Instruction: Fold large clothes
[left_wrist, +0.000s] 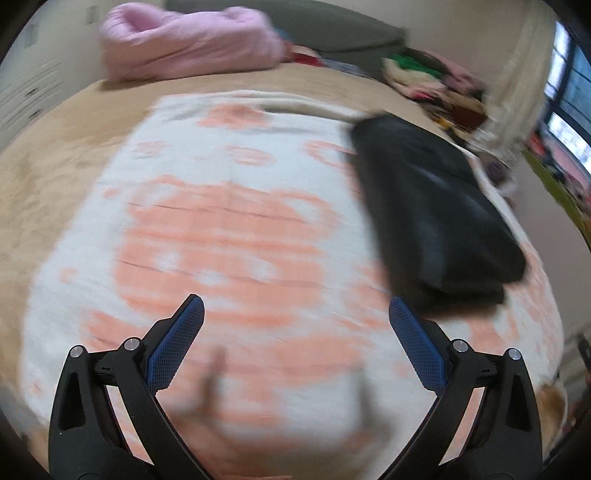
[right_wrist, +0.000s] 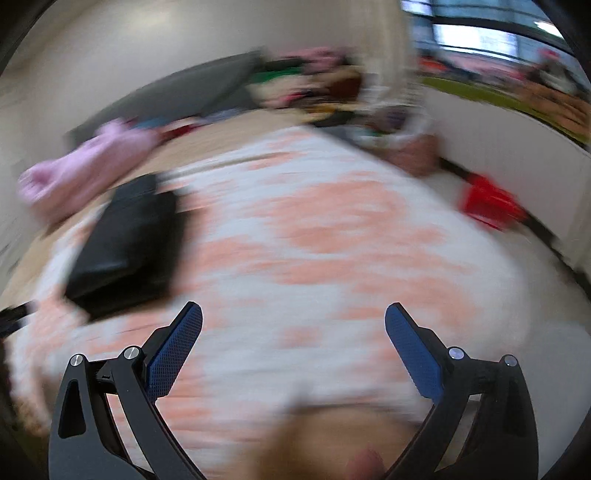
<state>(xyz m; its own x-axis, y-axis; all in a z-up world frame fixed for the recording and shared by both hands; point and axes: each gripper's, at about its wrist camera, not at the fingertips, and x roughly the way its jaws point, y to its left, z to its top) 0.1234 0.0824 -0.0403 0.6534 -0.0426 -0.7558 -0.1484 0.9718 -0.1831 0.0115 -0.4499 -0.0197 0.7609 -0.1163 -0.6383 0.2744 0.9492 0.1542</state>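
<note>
I judge one piece done: black folded garment (left_wrist: 436, 218) lies on the blanket (left_wrist: 229, 229), at 2 o'clock from my left gripper (left_wrist: 295, 321). Right gripper (right_wrist: 293, 325) & left: jaws wide apart, holding nothing. Clothes pile (left_wrist: 432, 81) far back is left, prob.

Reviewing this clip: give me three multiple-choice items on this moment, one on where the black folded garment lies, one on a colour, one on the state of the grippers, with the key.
1. The black folded garment lies:
A. on the white and orange blanket
B. between the left gripper's fingers
C. on top of the pink bundle

2. The bundle at the far edge of the bed is:
A. green
B. pink
C. blue

3. The left gripper and right gripper are:
A. both shut on cloth
B. one open, one shut
C. both open, holding nothing

Key: 1 A, the garment rests on the blanket, clear of the fingers. 2 B, its fabric is pink in both views. 3 C, each view shows the blue pads wide apart with only blanket between.
</note>
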